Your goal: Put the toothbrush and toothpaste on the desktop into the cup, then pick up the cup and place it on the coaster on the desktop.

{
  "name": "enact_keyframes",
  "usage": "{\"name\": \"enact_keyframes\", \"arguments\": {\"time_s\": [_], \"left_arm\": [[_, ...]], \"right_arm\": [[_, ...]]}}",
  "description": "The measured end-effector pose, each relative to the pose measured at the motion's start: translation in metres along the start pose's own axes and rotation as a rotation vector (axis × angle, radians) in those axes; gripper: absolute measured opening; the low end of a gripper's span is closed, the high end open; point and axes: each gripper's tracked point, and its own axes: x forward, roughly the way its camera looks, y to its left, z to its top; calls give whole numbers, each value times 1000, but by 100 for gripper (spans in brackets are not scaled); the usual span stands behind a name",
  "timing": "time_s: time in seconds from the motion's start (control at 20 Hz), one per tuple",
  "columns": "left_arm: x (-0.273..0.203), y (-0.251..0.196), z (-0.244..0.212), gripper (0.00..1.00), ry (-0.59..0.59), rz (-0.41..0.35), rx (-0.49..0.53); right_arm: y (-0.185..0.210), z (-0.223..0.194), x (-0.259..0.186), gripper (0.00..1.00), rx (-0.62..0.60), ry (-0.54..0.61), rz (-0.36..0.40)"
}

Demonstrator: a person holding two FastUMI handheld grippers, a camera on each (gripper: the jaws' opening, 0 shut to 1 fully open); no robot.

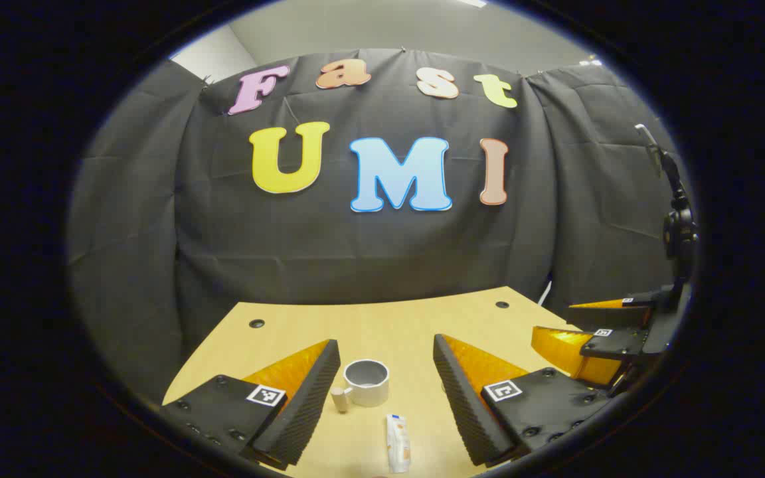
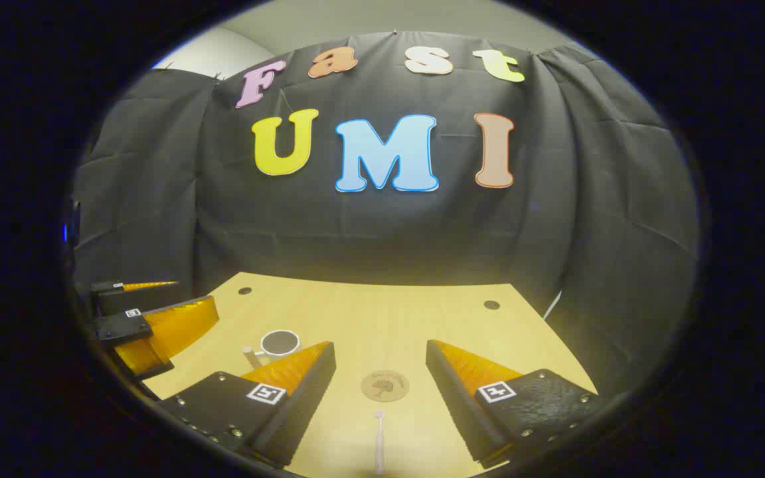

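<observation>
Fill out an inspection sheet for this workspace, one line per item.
Surface: light wooden desktop, with small dark holes near the far edge.
Job's things: white cup upright and empty; toothpaste lying flat near it; toothbrush lying flat; round brown coaster bare.
Clutter: nothing seen.
Grippers: left tongs open, above the cup and toothpaste; right tongs open, above the coaster and toothbrush; neither holds anything.
Cables: thin white line at the desk's far right edge, possibly a cable.
Surroundings: black cloth booth wall.

A pale wooden bench (image 1: 382, 328) with small dark round holes (image 1: 256, 323) near its far corners stands against the draped black cloth wall (image 1: 369, 245); a grey ceiling (image 1: 422, 30) shows above.
</observation>
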Motion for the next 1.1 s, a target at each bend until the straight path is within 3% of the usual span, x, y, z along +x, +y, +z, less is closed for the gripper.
{"name": "enact_keyframes", "arguments": {"time_s": [0.75, 1.1], "left_arm": [[21, -18, -23, 95, 78, -28, -8], [34, -17, -75, 93, 231, -23, -31]], "right_arm": [[-3, -23, 14, 89, 33, 90, 9], [-1, -65, 24, 90, 36, 257, 2]]}}
